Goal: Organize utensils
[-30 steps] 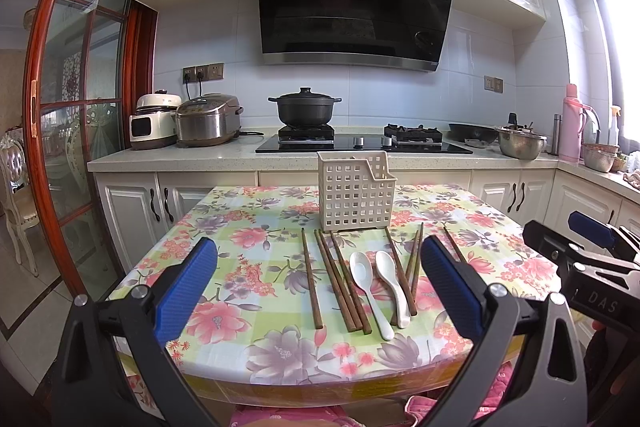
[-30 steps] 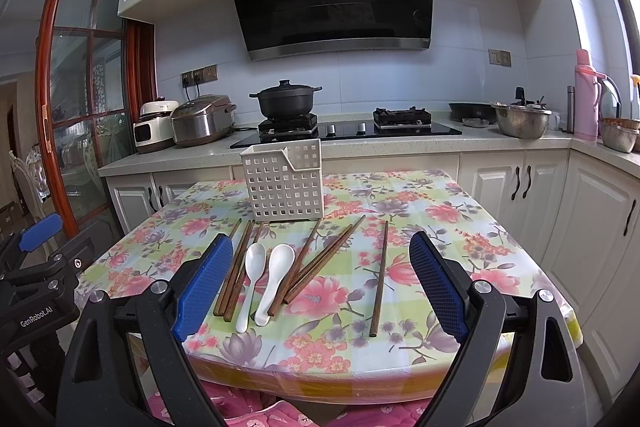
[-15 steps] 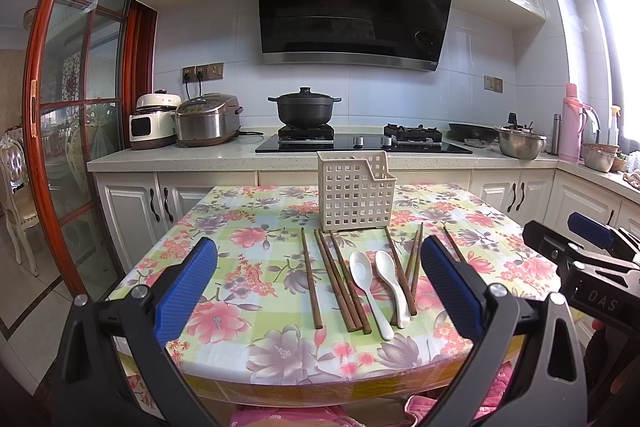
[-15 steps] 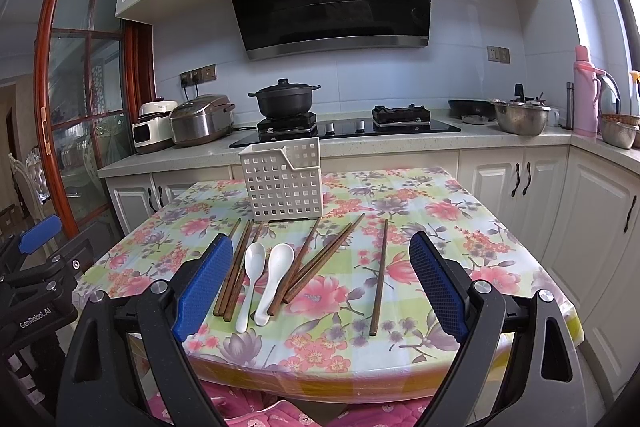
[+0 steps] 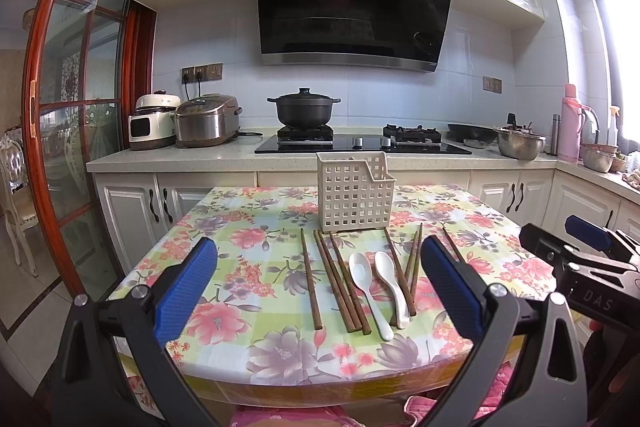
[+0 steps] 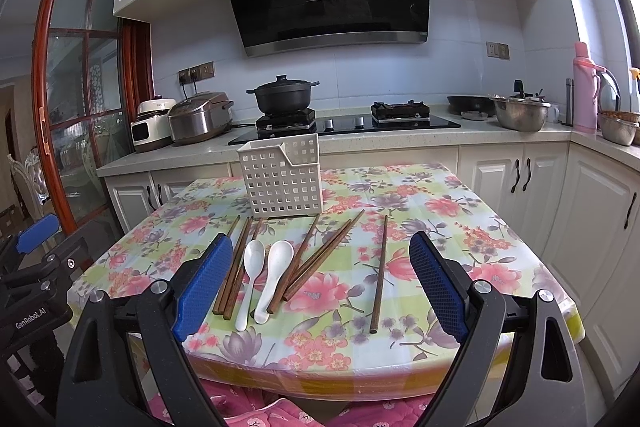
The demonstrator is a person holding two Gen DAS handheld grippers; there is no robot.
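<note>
Nothing on the tabletop (image 5: 224, 227) has shifted vs the earlier frames; only the right cam has tipped a touch, both claws hanging short of the near edge as before

L to R across the near half: left gripper (image 5: 318, 285) spread wide, empty. In front of it a lone chopstick (image 5: 311, 285), then a tight bundle of three chopsticks (image 5: 340, 287), all w/ long axes running near edge to far edge, almost straight down the claw's line of sight. Next the two white spoons (image 5: 370, 285), bowls toward the far edge, handles toward the near edge. Behind them, about mid-tabletop, the white basket (image 5: 353, 197), seemingly still empty, though its inside is hard to read

Right of the spoons: crossed chopsticks (image 6: 320, 259) fanned on a diagonal, then a single chopstick (image 6: 379, 273) lying apart toward the right edge. Right gripper (image 6: 320, 285) also wide open, holding nothing; it's the nearer one for that single stick, which lies roughly parallel to its fingers, so prob needs a wrist turn to pinch across it
</note>
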